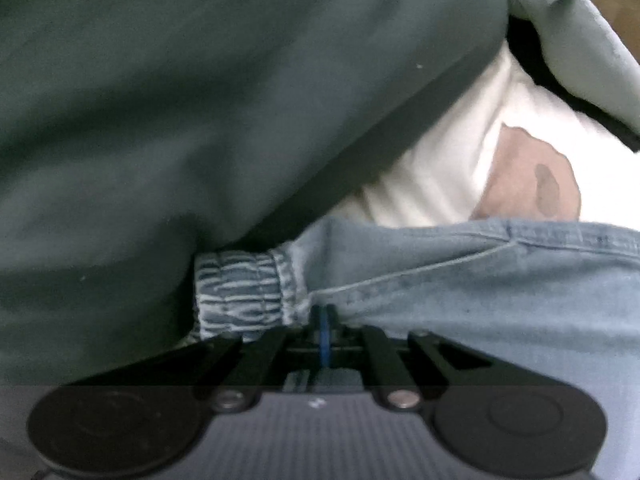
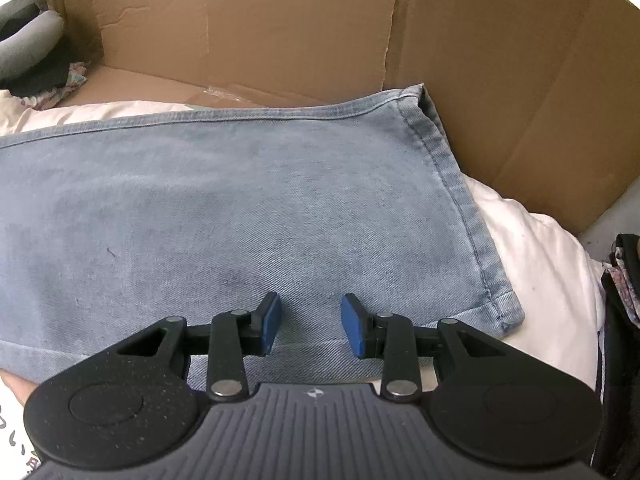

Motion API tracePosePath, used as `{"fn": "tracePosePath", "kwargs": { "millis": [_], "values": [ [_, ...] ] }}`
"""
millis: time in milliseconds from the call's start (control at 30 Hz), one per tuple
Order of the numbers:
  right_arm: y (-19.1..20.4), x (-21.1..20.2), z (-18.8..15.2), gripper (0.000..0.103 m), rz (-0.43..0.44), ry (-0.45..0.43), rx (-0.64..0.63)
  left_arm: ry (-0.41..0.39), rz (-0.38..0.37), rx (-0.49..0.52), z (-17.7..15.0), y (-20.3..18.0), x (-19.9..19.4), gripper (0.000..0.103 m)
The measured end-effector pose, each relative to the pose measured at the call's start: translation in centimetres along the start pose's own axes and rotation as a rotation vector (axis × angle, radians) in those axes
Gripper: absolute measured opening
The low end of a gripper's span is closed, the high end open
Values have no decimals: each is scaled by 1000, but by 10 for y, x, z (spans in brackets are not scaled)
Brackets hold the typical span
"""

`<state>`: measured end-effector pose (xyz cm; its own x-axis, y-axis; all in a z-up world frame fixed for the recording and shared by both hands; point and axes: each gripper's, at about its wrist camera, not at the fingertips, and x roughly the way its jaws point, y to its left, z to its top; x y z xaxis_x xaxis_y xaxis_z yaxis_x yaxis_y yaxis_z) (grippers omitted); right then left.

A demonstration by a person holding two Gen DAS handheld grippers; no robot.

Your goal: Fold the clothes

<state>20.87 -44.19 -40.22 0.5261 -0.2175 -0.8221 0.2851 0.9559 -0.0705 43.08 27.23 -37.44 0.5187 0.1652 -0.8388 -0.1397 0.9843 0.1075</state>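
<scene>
Nearest your left camera, the left gripper (image 1: 325, 320) has its blue pads pressed together, pinching the light-blue jeans (image 1: 500, 280) at the waistband seam beside the gathered elastic (image 1: 240, 292). A grey-green garment (image 1: 180, 120) drapes over that end, with white bedding (image 1: 440, 160) behind. Your right gripper (image 2: 311, 326) hovers with jaws apart over the flat trouser leg, near its hem (image 2: 460, 200); nothing sits between the pads. A cardboard box (image 2: 280, 20) stands behind.

Light blue denim jeans (image 2: 240, 208) lie flat over white bedding, hemmed leg end toward a cardboard wall; their gathered elastic waistband (image 1: 240, 292) sits bunched under grey-green cloth
</scene>
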Motion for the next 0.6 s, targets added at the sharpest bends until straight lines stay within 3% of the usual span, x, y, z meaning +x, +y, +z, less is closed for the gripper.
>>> {"fn": "tracePosePath", "kwargs": {
  "millis": [67, 167, 267, 467, 600],
  "values": [
    [1, 0, -1, 40, -2, -4, -3, 14, 5, -2, 3, -1, -4, 3],
    [0, -1, -2, 40, 2, -10, 5, -2, -62, -56, 8, 9, -27, 4],
    [-1, 0, -4, 40, 8, -17, 10, -49, -113, -61, 11, 18, -57, 15],
    [-1, -1, -4, 40, 9, -22, 3, -15, -127, -3, 2, 17, -68, 14],
    [-2, -1, -3, 40, 12, -19, -6, 8, -109, -31, -5, 12, -53, 3]
  ]
}}
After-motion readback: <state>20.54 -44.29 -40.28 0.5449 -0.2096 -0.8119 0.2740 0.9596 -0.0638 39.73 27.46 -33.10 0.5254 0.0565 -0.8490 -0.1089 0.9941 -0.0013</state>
